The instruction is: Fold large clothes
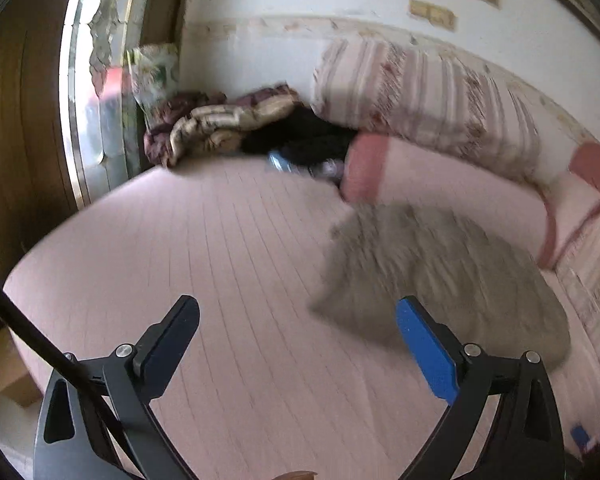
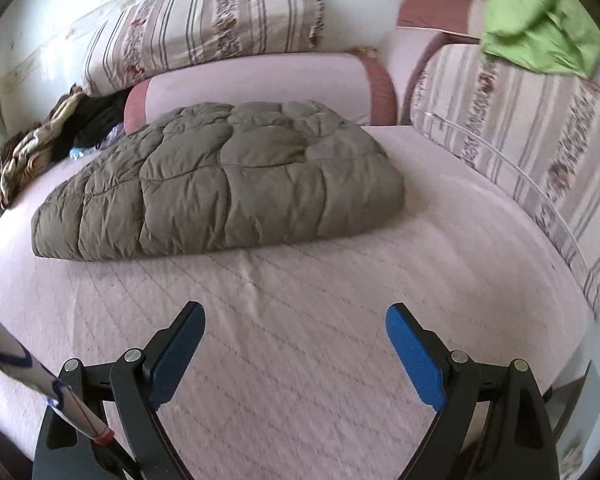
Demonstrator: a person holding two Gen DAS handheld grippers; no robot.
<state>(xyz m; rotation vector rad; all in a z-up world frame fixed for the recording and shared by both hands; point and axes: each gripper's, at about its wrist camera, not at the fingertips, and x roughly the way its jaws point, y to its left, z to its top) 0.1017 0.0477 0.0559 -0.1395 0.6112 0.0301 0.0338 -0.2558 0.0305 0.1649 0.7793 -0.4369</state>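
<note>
A folded olive-grey quilted jacket [image 2: 220, 180] lies in a thick puffy bundle on the pink bed cover [image 2: 300, 320], in front of a pink bolster. In the left wrist view the same jacket [image 1: 432, 268] is blurred and lies ahead to the right. My left gripper [image 1: 298, 312] hovers over bare cover with its jaws wide apart and nothing between them. My right gripper [image 2: 296, 320] is also open and empty, well short of the jacket's near edge.
Striped cushions [image 2: 204, 28] line the wall behind the pink bolster [image 2: 260, 84]. A green cloth [image 2: 540, 28] lies on the cushions at top right. A crumpled blanket and dark clothes [image 1: 228, 124] pile up in the far corner by the window [image 1: 100, 80].
</note>
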